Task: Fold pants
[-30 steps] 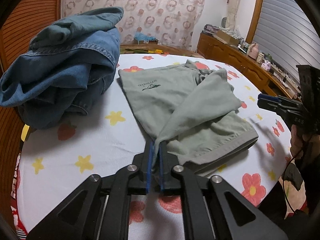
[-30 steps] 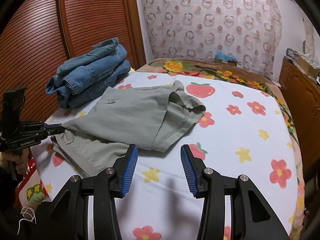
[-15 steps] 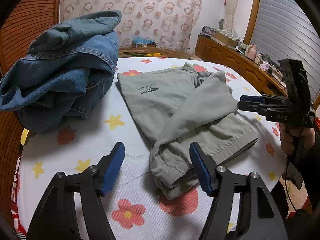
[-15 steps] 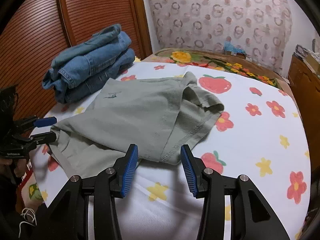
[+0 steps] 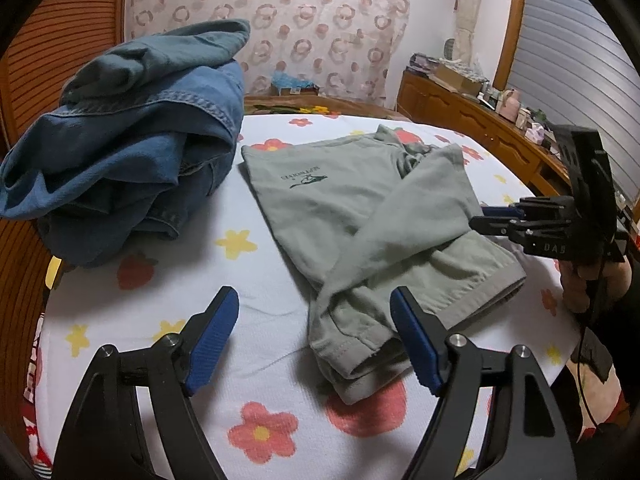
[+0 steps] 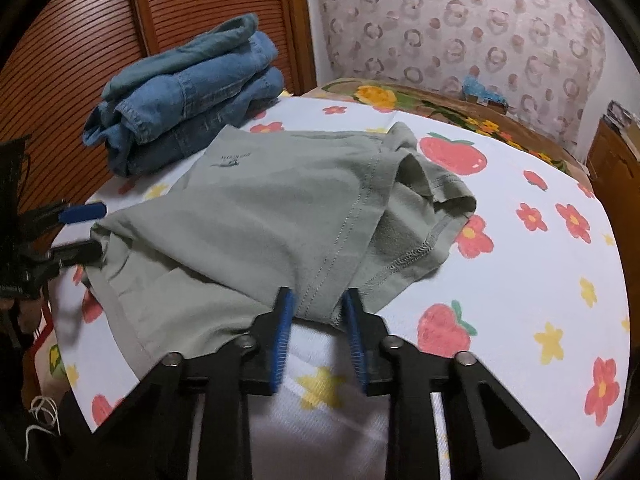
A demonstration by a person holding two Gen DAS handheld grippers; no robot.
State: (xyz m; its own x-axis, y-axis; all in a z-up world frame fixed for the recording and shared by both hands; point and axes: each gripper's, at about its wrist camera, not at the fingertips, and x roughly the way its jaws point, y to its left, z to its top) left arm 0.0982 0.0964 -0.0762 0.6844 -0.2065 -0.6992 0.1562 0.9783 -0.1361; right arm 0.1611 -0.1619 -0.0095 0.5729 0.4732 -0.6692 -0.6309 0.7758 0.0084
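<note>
- The denim pile (image 5: 120, 152) lies at the far left of the bed (image 5: 256, 276), just beside the pants and apart from them.
- The pants (image 5: 360, 216), grey-green, lie partly folded at mid-bed on the flowered cover. In the left wrist view their long axis runs from the printed logo (image 5: 304, 178) at far left to the hem (image 5: 352, 364) at near right.
- The left gripper (image 5: 314, 340) hovers over the near hem; its jaws are spread wide and hold nothing.
- The right gripper (image 6: 318, 332) sits at the pants' near edge. Its jaws are narrowed, with a fold of fabric between the blue pads (image 6: 282, 344); the pads do not yet press on it.
- Containers: none identifiable; the items on the wooden dresser (image 5: 472, 120) are too small to tell.
- Only the left wrist view shows the dresser and the hem end. Only the right wrist view shows the stitched seam (image 6: 340, 232) and the slatted door (image 6: 100, 28).
</note>
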